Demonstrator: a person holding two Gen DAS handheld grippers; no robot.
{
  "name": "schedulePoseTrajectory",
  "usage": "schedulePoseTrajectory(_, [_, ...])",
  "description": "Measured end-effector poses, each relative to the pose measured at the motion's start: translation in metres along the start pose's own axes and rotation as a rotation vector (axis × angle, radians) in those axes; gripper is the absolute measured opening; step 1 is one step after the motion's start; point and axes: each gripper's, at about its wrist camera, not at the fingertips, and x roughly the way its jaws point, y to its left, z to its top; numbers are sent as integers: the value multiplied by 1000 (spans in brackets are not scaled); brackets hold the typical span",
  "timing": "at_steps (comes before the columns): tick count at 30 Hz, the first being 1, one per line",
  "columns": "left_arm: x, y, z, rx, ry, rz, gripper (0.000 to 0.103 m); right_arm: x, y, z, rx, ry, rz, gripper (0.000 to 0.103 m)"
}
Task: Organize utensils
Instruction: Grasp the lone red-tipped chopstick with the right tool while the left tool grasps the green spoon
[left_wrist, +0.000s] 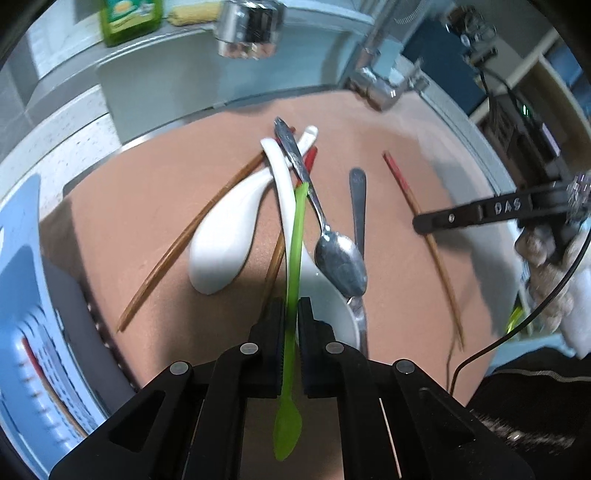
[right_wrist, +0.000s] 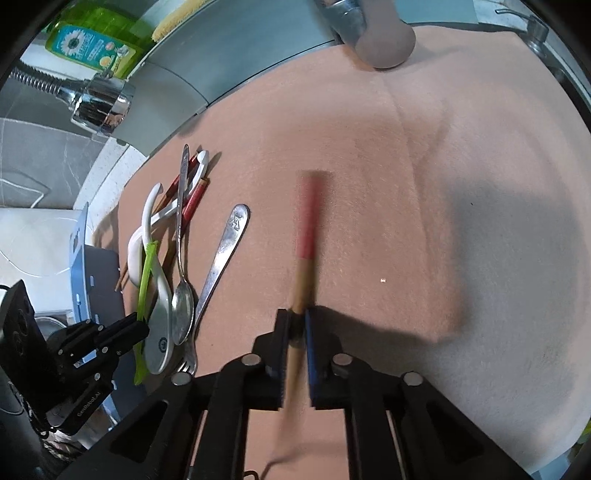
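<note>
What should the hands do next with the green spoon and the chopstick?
Probably lift the green spoon straight up and carry it to the blue basket. The left tool is shut on it, and it lies across the white spoon pile. The right tool already holds a red-tipped chopstick.

Both my views are evenly and fairly brightly lit from above. The fisheye bends everything near the rims, where black corners close in. In my right view the chopstick (right_wrist: 303, 258) between my jaws is smeared by motion blur, and a broad soft shadow lies on the tan mat (right_wrist: 443, 184) to its right. In my left view glare glints on the metal spoon (left_wrist: 341, 260), while the blue basket (left_wrist: 26, 332) is blurred.
</note>
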Motion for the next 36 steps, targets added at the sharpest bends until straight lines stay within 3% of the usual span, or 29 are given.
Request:
schedulePoseTrajectory(4, [-1,2,4,-33,-23,-5,4,-3,-2,-1,-13,-14,-27,7])
schedulePoseTrajectory(8, [-4,3,1,-45,-30,-11,4,-5,-5,2,12,-9,4,7])
schedulePoseTrajectory(12, [2,-3,0,10,-5,29,4,-9,-8,3,16,11,7,8])
schedulePoseTrajectory(14, [5,-8,1,51,16,67,4,-6,-6,4,18,22,10,17])
schedulePoseTrajectory(19, [9,-18,-1,148,40,146,9,-2,4,2,-28,19,-38,20])
schedulePoseTrajectory(22, [15,-21,0,176,64,148,9,0,12,3,-52,21,-52,26])
schedulePoseTrajectory(30, [20,-28,-7,257,120,182,9,2,28,2,-126,19,-128,28])
schedulePoseTrajectory(36, [30,-22,-8,244,165,180,9,5,37,0,-179,12,-179,28])
